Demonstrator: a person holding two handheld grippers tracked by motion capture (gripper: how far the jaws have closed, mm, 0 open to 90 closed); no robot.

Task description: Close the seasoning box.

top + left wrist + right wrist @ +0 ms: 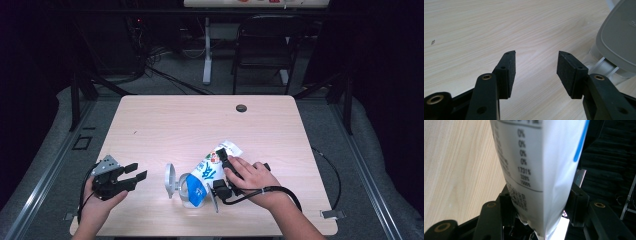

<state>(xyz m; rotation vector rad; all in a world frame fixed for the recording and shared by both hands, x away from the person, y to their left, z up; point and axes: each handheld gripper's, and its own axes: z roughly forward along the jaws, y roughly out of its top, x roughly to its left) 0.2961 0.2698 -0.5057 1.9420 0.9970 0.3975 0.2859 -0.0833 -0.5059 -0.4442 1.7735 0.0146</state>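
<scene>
A white pouch (210, 170) with blue and green print lies slanted near the table's front middle. Its lower end rests on a grey-and-white plastic holder (172, 182) with a round plate. My right gripper (220, 174) is shut on the pouch from the right, one jaw on each side. In the right gripper view the pouch (536, 165) shows its printed table of figures, and the right gripper (541, 205) pinches its narrow end. My left gripper (136, 171) rests open at the front left, aimed at the holder. The left gripper (536, 67) has bare wood between its pads, with the holder's grey lid (619, 37) at the right.
The wooden table (200, 120) has a small black round cap (241, 108) near its far edge. A black chair (265, 45) and a white post (207, 50) stand on the floor behind. Cables trail from both grippers off the table's sides.
</scene>
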